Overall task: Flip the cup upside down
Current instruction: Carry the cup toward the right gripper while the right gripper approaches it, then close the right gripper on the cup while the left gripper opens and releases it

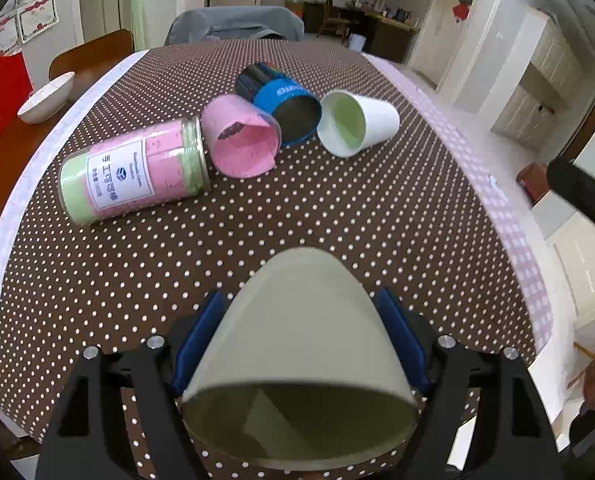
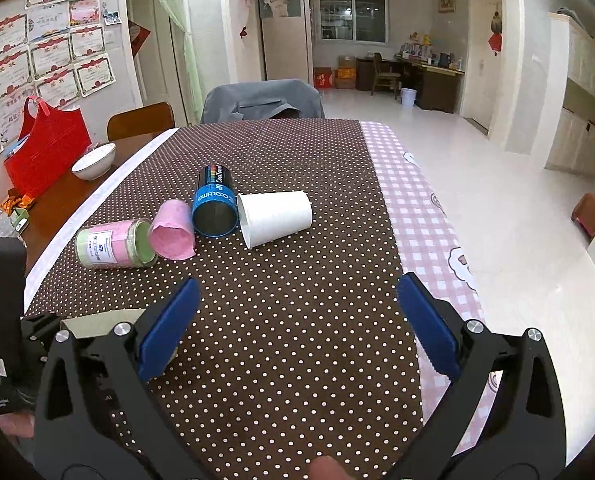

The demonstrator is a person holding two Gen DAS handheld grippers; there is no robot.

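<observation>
My left gripper [image 1: 301, 320] is shut on a pale paper cup [image 1: 301, 332]; its blue pads [image 1: 199, 336] press both sides. The cup is tilted, base pointing away and open mouth toward the camera, above the dotted brown tablecloth [image 1: 337, 208]. A sliver of this cup shows in the right wrist view [image 2: 97, 322] behind the left gripper body. My right gripper [image 2: 297, 316] is open and empty over the tablecloth [image 2: 297, 340]. A white paper cup [image 1: 357, 124] [image 2: 275, 216] lies on its side further back.
A pink cup [image 1: 243, 138] [image 2: 173, 230], a blue-black can [image 1: 281, 98] [image 2: 215, 206] and a pink-green jar [image 1: 133, 170] [image 2: 113, 242] lie on their sides beside the white cup. A white bowl [image 2: 95, 162] and red bag [image 2: 45, 152] stand at left. The table edge [image 2: 437, 216] is at right.
</observation>
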